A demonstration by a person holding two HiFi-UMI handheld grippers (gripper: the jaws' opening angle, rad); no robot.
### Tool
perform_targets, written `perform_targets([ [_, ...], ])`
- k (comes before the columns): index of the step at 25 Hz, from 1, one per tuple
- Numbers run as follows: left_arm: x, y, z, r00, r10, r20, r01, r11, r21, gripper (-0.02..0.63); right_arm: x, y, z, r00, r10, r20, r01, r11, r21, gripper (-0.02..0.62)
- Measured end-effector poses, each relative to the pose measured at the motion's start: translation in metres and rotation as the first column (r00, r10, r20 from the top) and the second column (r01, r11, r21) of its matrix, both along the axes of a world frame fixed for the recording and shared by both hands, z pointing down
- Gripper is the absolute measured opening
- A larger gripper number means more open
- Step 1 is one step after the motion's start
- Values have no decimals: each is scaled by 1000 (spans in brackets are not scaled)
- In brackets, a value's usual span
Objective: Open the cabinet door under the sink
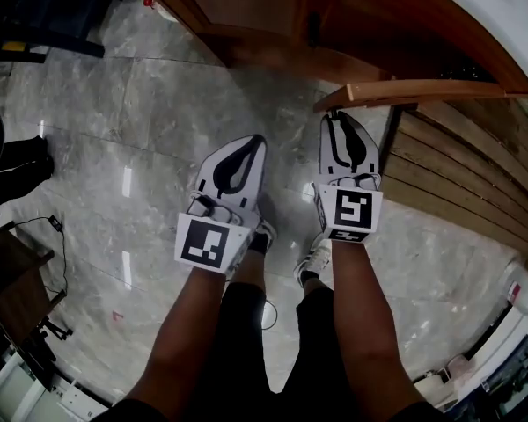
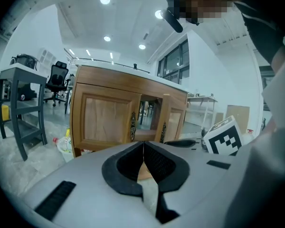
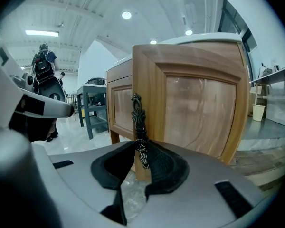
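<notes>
Right gripper (image 3: 141, 151) fingers are clamped on the ornate handle (image 3: 137, 115) of the cabinet door (image 3: 199, 103). The door stands part-open off the cabinet (image 2: 109, 115). Left gripper (image 2: 143, 152) fingers are pressed together, empty, off to the side. I'd pull along the hinge arc and let the wrist turn with the door. No twisting on the handle.

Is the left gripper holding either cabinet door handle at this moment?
No, the left gripper has its jaws together with nothing between them, and the cabinet stands apart beyond it.
</notes>
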State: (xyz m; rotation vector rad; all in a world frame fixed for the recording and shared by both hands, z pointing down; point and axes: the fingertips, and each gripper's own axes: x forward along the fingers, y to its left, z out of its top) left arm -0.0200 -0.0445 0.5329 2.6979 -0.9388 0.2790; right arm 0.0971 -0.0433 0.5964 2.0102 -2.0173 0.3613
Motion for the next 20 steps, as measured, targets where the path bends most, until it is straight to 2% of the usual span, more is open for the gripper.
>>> perform_targets([
  [4,7,19,-1,1000,-12,5,12,1000,4,23,-2,12,-5,999,-47,21,46,999,16,91],
  [9,13,35,-1,999,-38,12,38,999,8,23,-3,36,-5,993,-117,-6,117,993,-2,92],
  [20,26,60,-2,997,-69,20,68,998,18,23,7,86,-6,985,-171,9,171,985,-13,92],
])
